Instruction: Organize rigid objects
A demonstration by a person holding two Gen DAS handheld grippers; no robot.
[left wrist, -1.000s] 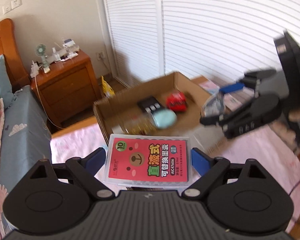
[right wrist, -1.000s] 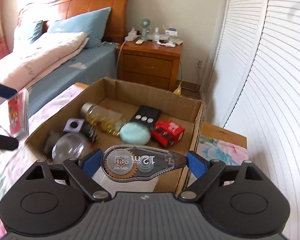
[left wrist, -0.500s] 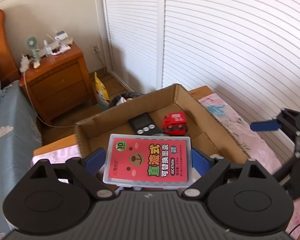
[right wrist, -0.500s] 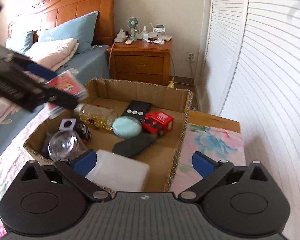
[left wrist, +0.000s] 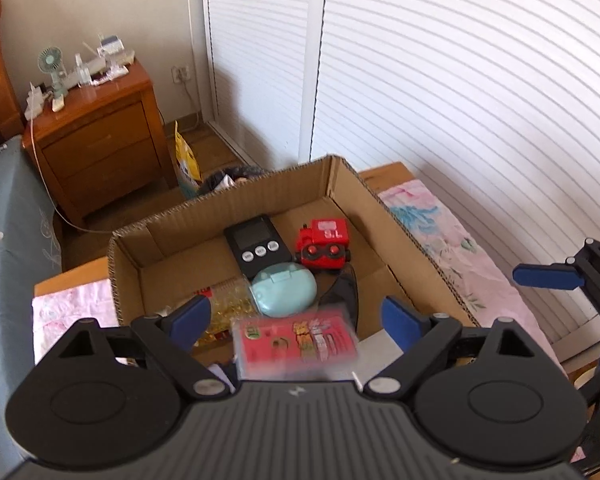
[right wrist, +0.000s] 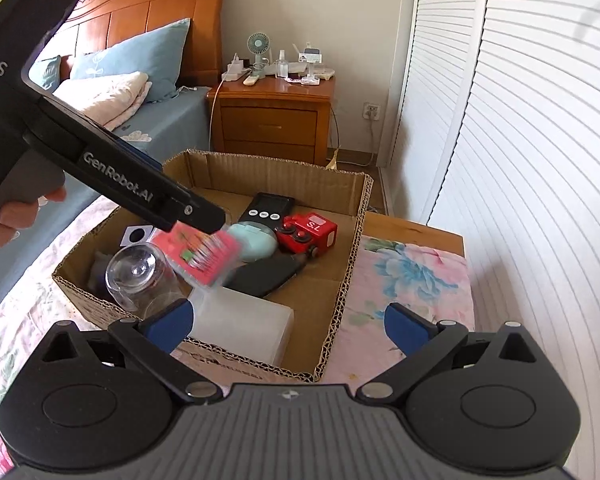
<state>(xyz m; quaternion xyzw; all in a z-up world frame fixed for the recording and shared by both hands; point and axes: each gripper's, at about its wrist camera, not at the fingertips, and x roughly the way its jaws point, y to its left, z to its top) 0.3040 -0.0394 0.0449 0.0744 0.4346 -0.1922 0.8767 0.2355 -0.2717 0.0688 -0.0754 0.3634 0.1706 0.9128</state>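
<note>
Left wrist view: the left hand-held gripper stands spread above the cardboard box; the blurred red card pack hangs loose between its fingers, touching neither.

Right wrist view: the right hand-held gripper is spread wide and empty over the box's near edge.

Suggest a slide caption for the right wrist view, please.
Left claw, its jaws just opened, lets a blurred red case drop toward the cardboard box.

Corrugated brown cardboard box, rough-edged. Clear glossy glass tumbler. Shiny red plastic toy. Frosted matt plastic case. Polished wooden nightstand. Floral cotton cloth.
</note>
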